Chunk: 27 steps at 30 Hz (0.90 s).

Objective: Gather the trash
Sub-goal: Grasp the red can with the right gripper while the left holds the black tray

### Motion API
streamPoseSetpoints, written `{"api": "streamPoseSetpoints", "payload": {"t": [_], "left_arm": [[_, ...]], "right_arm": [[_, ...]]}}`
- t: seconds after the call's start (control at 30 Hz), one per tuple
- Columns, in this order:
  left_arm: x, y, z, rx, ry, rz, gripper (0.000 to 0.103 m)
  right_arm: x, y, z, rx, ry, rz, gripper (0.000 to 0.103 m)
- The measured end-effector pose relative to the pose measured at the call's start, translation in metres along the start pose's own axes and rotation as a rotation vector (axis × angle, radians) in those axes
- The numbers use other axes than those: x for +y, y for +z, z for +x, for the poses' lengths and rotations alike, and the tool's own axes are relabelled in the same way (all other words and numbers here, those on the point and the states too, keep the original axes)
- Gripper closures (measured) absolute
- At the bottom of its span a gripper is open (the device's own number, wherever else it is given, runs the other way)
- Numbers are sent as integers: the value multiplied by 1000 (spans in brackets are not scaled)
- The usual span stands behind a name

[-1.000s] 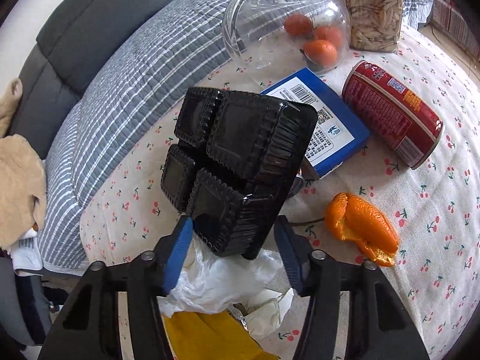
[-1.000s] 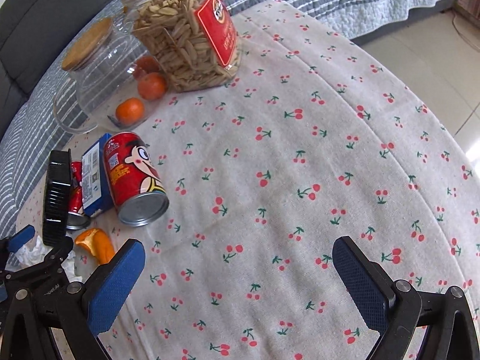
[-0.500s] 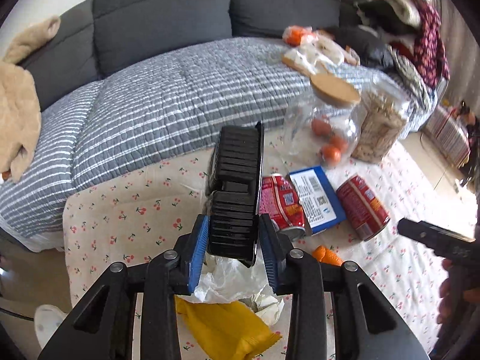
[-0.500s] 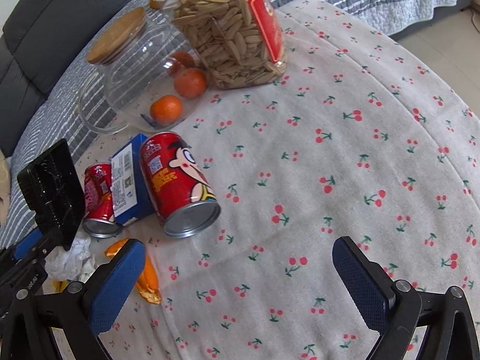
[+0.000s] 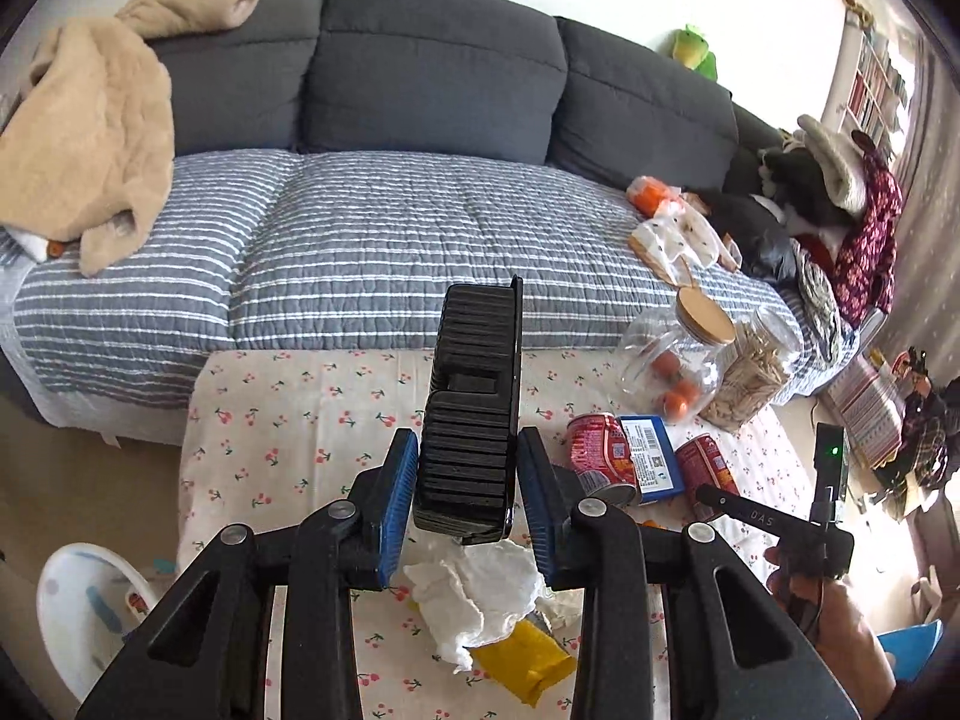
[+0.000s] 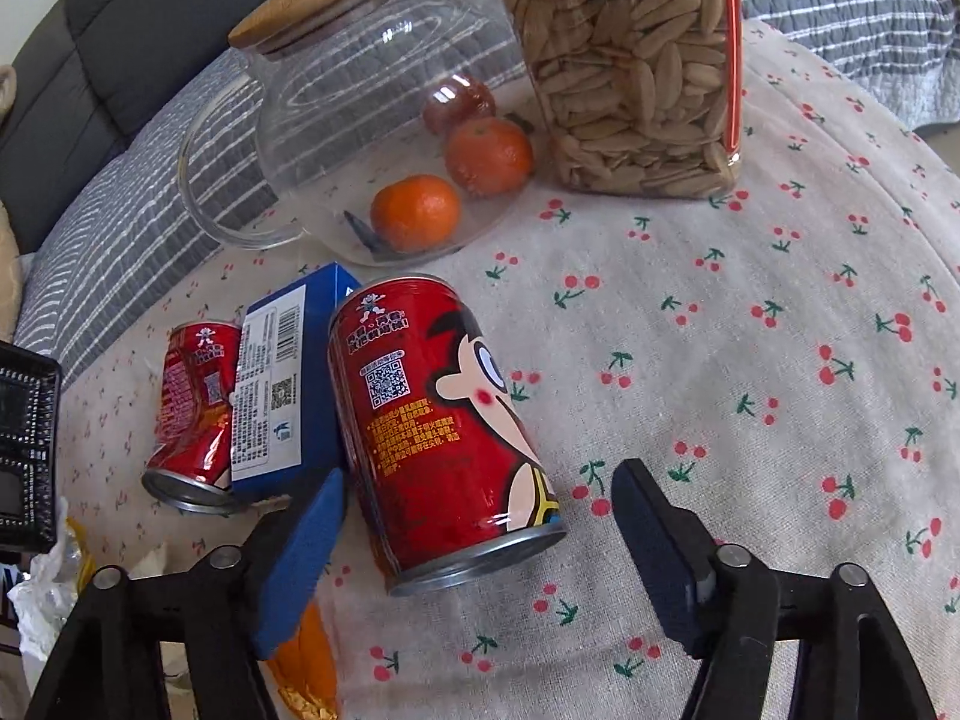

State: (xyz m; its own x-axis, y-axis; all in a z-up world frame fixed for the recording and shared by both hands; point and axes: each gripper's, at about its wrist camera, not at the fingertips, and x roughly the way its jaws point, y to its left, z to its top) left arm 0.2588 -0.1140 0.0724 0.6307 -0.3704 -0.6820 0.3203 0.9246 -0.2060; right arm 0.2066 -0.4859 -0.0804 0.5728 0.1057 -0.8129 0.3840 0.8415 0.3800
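Left wrist: claw [image 5: 467, 504] grips black tray [image 5: 474, 408] (edge-on).

Left claw [image 5: 465, 495] clamped shut — right claw [image 6: 480, 546] closing, angled down.

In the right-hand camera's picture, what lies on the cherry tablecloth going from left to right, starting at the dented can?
Dented red can → blue box → red cartoon can, lying between the right gripper's closing jaws, not yet pressed → bare cherry-print cloth.
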Motion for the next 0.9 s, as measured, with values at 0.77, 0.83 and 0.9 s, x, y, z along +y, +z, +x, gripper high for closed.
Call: {"api": "streamPoseSetpoints", "payload": {"t": [0.77, 0.83, 0.9], "left_arm": [[92, -100, -24, 193, -3, -216, 74], [98, -111, -19, 220, 9, -243, 41], [101, -117, -12, 234, 31, -250, 36]], "right_arm": [[74, -49, -86, 78, 26, -204, 46], [86, -59, -92, 72, 30, -235, 46], [95, -64, -97, 62, 35, -258, 46]]}}
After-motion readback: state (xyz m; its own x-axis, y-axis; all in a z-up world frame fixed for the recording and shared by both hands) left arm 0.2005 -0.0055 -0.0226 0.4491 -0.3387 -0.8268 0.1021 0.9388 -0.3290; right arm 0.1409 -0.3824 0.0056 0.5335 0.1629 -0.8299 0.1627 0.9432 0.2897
